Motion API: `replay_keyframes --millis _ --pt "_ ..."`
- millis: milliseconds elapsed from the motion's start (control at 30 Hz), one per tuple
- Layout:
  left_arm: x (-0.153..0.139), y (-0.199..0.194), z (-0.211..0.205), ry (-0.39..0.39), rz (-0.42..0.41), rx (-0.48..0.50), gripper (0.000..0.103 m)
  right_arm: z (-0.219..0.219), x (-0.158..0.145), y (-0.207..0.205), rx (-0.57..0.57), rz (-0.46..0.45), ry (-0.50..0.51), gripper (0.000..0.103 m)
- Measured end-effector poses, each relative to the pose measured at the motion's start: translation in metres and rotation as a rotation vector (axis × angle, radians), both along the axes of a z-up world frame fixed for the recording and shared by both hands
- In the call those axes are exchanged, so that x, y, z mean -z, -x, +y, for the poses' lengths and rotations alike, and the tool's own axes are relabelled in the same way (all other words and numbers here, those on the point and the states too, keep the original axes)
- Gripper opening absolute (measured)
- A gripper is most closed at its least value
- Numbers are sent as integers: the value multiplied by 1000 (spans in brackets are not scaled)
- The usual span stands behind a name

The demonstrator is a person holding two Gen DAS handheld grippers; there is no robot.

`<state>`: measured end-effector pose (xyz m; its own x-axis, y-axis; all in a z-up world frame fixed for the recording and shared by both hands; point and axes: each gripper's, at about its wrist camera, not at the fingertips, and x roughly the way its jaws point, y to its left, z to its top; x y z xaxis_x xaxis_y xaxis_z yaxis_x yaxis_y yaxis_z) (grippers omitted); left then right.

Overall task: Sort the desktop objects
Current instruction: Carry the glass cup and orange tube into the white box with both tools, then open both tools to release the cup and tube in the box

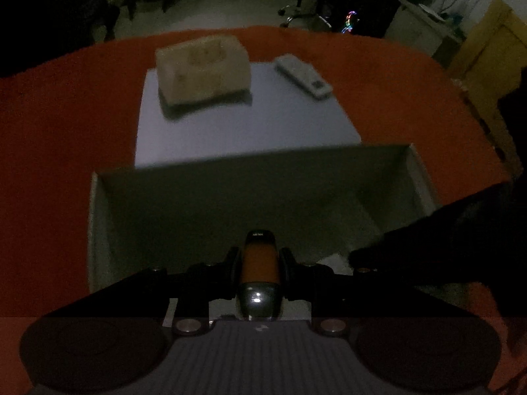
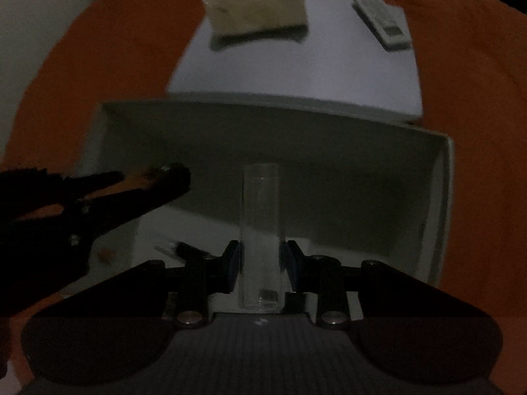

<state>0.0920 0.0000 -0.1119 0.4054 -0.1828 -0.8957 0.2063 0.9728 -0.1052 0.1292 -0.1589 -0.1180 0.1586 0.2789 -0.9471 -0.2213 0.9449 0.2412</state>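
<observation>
Fingers (image 2: pixel 235 268) pinch a smooth clear glass tube (image 2: pixel 260 230).

Worktop (image 1: pixel 59 125): covered in orange cloth, rounded far edge
Floor (image 1: pixel 214 10): pale, dim, beyond the worktop
Office chair (image 1: pixel 303 3): wheeled base showing, far side of the room
Coloured lights (image 1: pixel 349 21): small glowing cluster, right of the chair
Yellow furniture (image 1: pixel 487 52): at the right edge, beside the worktop
White cabinet (image 1: pixel 418 26): far right, against the wall
</observation>
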Motion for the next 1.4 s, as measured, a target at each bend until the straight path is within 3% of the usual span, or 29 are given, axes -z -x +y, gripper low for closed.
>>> replay_keyframes --millis 267,533,833,967,1400 --pt "39 23 -20 -73 -23 -27 21 -11 40 8 34 54 85 32" --pt "60 43 -38 -111 22 -1 21 -13 63 25 8 63 154 32" --pt "73 61 -48 -129 16 -18 21 -10 73 37 20 79 161 32" --pt "73 65 -48 -129 -25 -14 21 -8 78 37 22 97 169 32" --pt "75 60 -50 -144 34 -19 23 -9 77 31 35 126 170 33"
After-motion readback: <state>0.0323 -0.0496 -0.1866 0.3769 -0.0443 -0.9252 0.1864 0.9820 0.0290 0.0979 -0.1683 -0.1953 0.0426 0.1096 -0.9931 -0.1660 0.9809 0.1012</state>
